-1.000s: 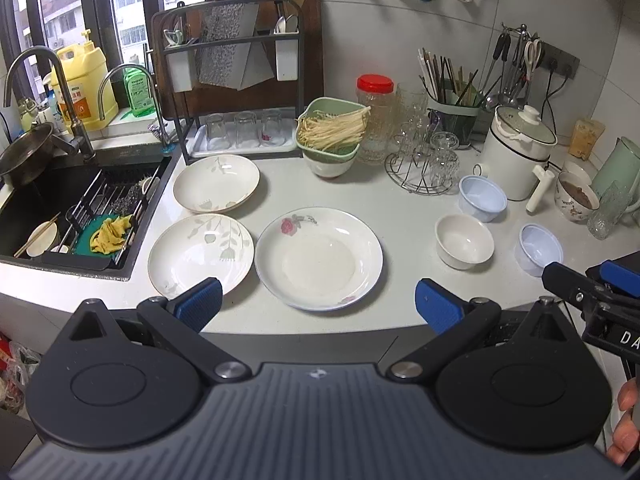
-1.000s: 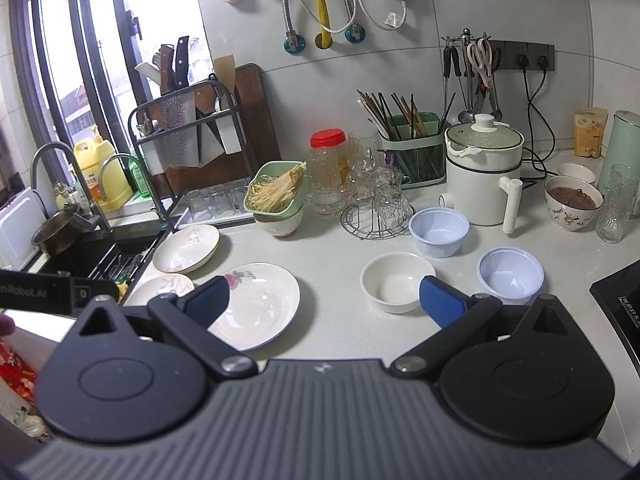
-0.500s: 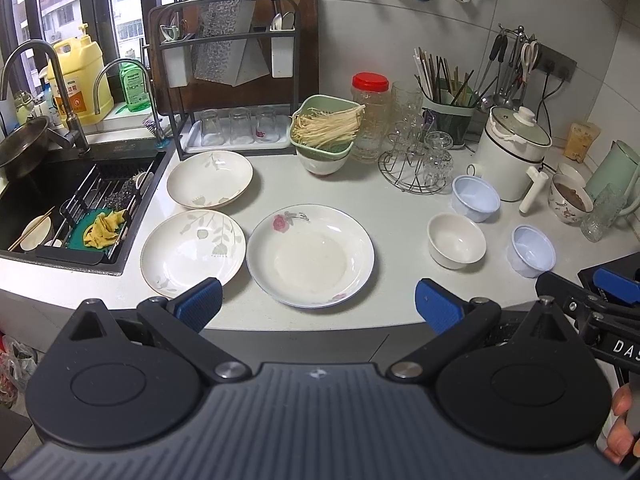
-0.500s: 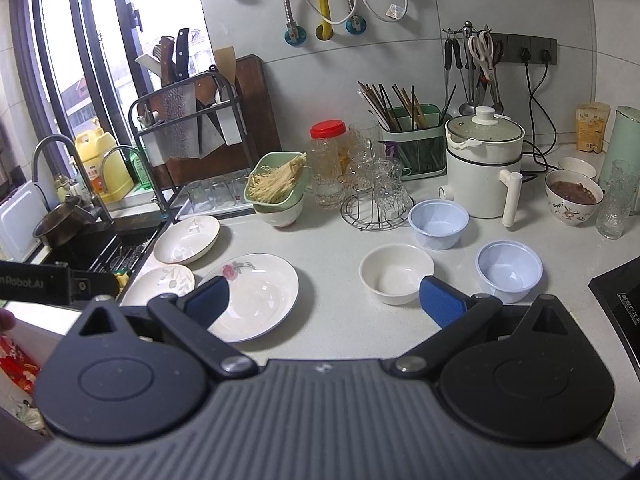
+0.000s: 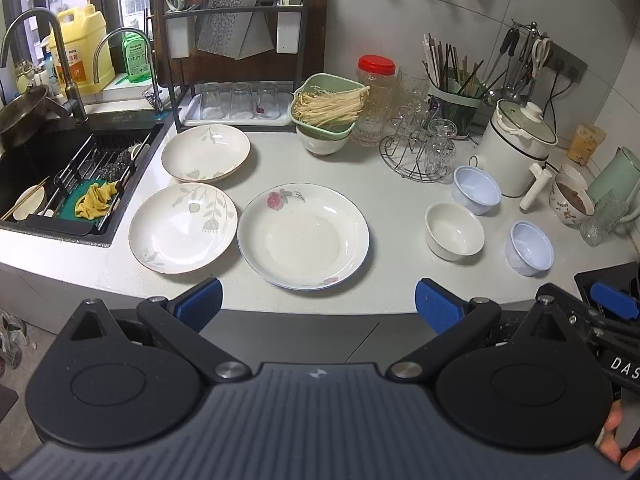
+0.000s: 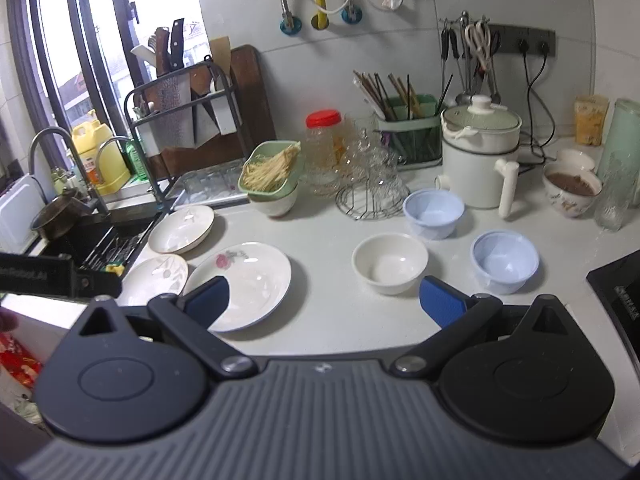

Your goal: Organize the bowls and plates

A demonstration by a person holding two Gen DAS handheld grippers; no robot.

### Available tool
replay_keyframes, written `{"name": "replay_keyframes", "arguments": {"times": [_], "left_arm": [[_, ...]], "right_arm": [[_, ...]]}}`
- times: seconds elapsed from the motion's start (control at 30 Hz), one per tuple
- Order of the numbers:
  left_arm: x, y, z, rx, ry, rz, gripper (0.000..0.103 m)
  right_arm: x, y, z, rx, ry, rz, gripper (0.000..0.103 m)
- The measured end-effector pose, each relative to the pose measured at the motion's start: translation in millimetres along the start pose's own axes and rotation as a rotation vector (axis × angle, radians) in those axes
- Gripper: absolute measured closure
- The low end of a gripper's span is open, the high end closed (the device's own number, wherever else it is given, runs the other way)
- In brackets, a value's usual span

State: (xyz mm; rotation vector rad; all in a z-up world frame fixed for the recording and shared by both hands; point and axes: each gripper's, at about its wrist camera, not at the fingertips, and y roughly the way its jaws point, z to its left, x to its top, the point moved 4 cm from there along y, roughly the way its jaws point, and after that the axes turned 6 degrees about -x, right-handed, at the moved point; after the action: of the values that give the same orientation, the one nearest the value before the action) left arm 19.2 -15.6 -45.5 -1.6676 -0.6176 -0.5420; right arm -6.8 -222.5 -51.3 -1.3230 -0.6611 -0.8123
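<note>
The left gripper (image 5: 318,300), jaws wide and empty, has the rose plate (image 5: 303,236) directly ahead, while the equally wide, empty right gripper (image 6: 324,296) faces the white bowl (image 6: 390,263).

Both wrist views look down and forward across the countertop (image 5: 384,200) from its front edge, the left nearer the sink (image 5: 60,168), sharing the rose plate (image 5: 303,236) (image 6: 248,280).

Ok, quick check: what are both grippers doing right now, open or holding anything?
Left gripper: open, jaws wide apart, holding nothing.
Right gripper: open, jaws wide apart, holding nothing.
</note>
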Motion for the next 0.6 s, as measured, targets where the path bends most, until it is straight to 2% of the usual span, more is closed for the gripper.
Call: {"name": "replay_keyframes", "arguments": {"times": [0.1, 0.27, 0.33, 0.43, 0.6], "left_arm": [[-2, 1, -5, 0.005, 0.015, -0.003, 0.0], [-11, 4, -10, 0.013, -0.015, -0.022, 0.0], [-17, 7, -11, 0.039, -0.034, -0.018, 0.0], [-25, 4, -12, 0.039, -0.109, -0.015, 0.0], [-25, 9, -11, 0.059, -0.098, -0.001, 0.0]], "right_arm": [[0, 2, -5, 0.017, 0.003, 0.003, 0.0], [1, 2, -7, 0.058, -0.023, -0.018, 0.0], [0, 3, -9, 0.079, -0.031, -0.028, 0.0], [-1, 8, -11, 0.102, -0.041, 0.0, 0.0], [-1, 17, -15, 0.102, -0.041, 0.027, 0.0]]}}
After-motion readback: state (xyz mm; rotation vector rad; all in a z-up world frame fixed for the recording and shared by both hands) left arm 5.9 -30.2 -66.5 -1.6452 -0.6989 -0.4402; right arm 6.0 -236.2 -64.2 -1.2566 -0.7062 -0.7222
